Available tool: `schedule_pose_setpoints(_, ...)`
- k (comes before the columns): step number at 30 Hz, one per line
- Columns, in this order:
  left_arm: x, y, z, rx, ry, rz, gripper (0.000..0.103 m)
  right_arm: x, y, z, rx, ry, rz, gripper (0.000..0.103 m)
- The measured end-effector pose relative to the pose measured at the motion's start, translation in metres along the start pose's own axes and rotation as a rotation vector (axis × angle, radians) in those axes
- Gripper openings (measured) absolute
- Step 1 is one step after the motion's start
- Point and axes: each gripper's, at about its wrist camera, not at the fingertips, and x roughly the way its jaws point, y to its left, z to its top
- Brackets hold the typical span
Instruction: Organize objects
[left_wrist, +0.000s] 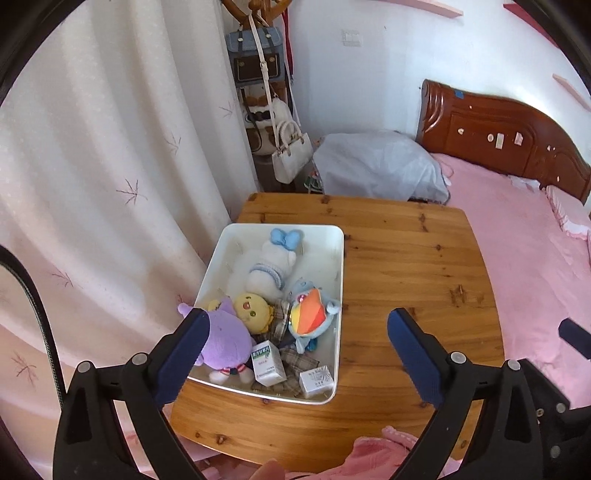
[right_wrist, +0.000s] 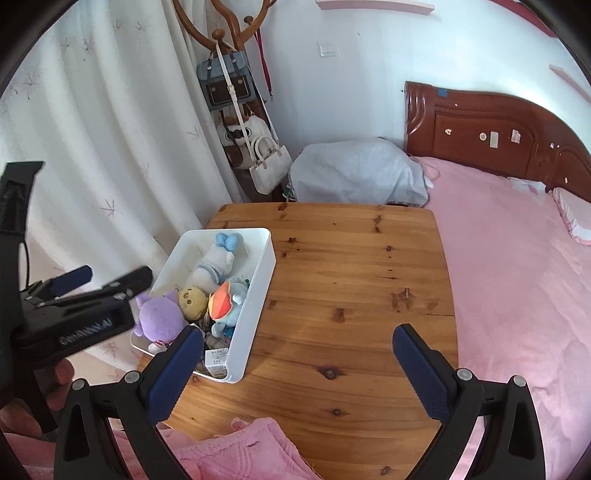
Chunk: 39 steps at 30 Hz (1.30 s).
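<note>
A white bin (left_wrist: 342, 258) (right_wrist: 255, 306) stands on the left part of the wooden table (left_wrist: 406, 280) (right_wrist: 343, 280). In it lie a white plush with a blue bow (left_wrist: 271, 266), a yellow plush (left_wrist: 253, 308), a purple plush (left_wrist: 225, 343), a rainbow-and-blue plush (left_wrist: 308, 319), plaid cloth (left_wrist: 295, 358) and two small white boxes (left_wrist: 267, 363) (left_wrist: 316, 380). My left gripper (left_wrist: 298, 321) (right_wrist: 116, 273) hangs open above the bin's near end, with nothing between its pads. My right gripper (right_wrist: 298, 332) is open over the bare table beside the bin.
A pink bed (right_wrist: 517, 277) with a dark wooden headboard (right_wrist: 498, 136) borders the table's right side. A white curtain (left_wrist: 110, 166) hangs at the left. A coat rack with bags (left_wrist: 266, 110) stands behind. Pink quilted cloth (right_wrist: 240, 450) lies at the near edge.
</note>
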Motion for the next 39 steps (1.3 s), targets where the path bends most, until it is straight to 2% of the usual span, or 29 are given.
schedule_pose_setpoints(39,-0.004,0.006,0.004,0.003,-0.025,-0.014,0.098,0.005,0.011,-0.001,-0.016,0.028,0.0,0.103)
